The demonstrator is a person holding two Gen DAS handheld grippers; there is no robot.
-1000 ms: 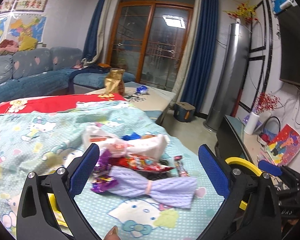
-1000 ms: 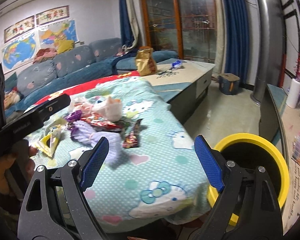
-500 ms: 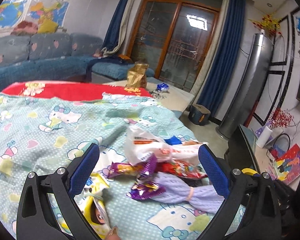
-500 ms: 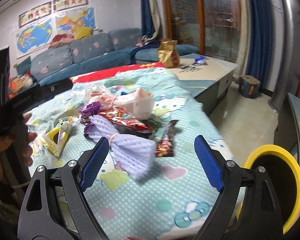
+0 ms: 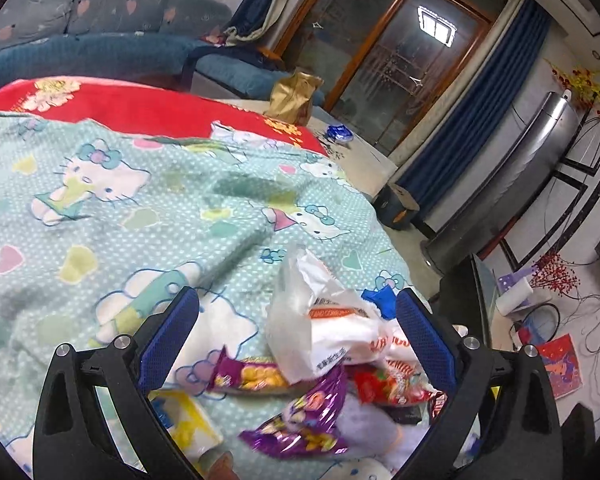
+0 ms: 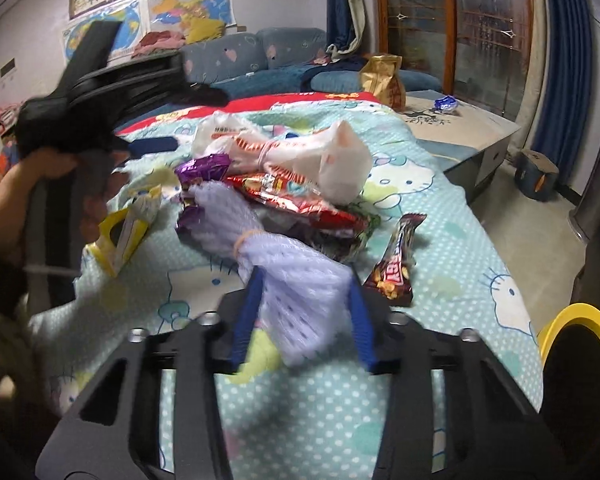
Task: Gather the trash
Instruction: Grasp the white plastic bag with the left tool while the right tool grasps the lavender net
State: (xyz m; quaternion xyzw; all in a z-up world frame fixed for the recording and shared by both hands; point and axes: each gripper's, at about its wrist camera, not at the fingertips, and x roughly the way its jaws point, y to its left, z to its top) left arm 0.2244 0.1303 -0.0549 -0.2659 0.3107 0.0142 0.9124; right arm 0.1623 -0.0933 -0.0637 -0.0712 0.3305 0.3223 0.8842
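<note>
You're barely into this one. Pretty much all the trash is sitting in one heap on the Hello Kitty blanket [image 6: 452,240], and the yellow-rimmed bin [image 6: 576,356], off the blanket's near corner, shows nothing inside that I can make out.

Your right hand-held gripper [image 6: 304,312] has just been closing, and the lavender foam net [image 6: 284,276] is between the jaws at its flared end. The frame is smeared there, so I'd guess the pads are pressing on it, but I wouldn't swear to it. Your left hand-held gripper [image 5: 296,340] is wide open with nothing in it, hanging over the far side of the heap with the white plastic bag [image 5: 324,328] and the purple wrappers [image 5: 300,420] framed between its fingers.

Still to go, from the look of it: the white bag, the red snack packet [image 6: 296,196], the purple wrappers, the brown candy bar wrapper [image 6: 396,264] just beside the net, and the yellow carton [image 6: 120,236] on the other side of the heap.

View differences: only the right wrist camera gives you the bin, the candy bar wrapper and your hand [image 6: 48,168] on the left tool. The left wrist camera gives you the blue scrap [image 5: 380,300] behind the white bag, which the right one doesn't show.
</note>
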